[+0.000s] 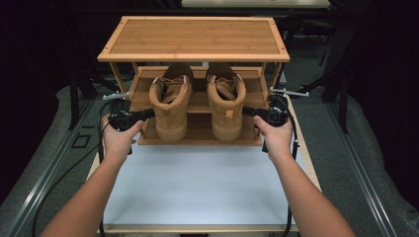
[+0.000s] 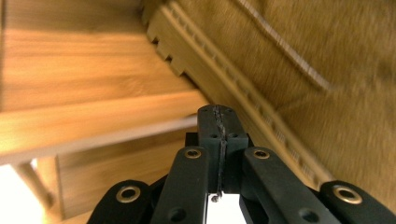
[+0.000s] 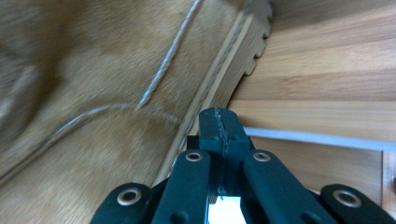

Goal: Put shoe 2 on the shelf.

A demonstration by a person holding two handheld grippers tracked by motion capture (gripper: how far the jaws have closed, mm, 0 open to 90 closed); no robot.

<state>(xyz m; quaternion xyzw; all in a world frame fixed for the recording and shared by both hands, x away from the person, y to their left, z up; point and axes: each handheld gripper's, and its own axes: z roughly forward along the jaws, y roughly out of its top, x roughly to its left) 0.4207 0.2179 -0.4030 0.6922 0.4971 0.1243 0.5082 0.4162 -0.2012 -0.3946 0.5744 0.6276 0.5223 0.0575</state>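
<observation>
My forearms come in from the bottom of the high view over the bare white table, one toward the lower left of the frame and one toward the lower right. My left hand holds the left gripper at middle left, its tip pointing inward at the outer side of the left boot. In the left gripper view, my fingers are clenched together with nothing between them, and the boot's tan side and ridged sole fill the upper right just beyond the tip; whether the tip touches the boot I cannot tell. My right hand holds the right gripper at middle right, pointing inward at the outer side of the right boot. In the right gripper view, those fingers are pressed shut too, empty, with the boot's side and sole across the upper left.

Both boots stand side by side, heels toward me, on the lower shelf of the wooden rack, in the centre of the high view. The rack's top board lies beyond them, toward the upper part of the frame.
</observation>
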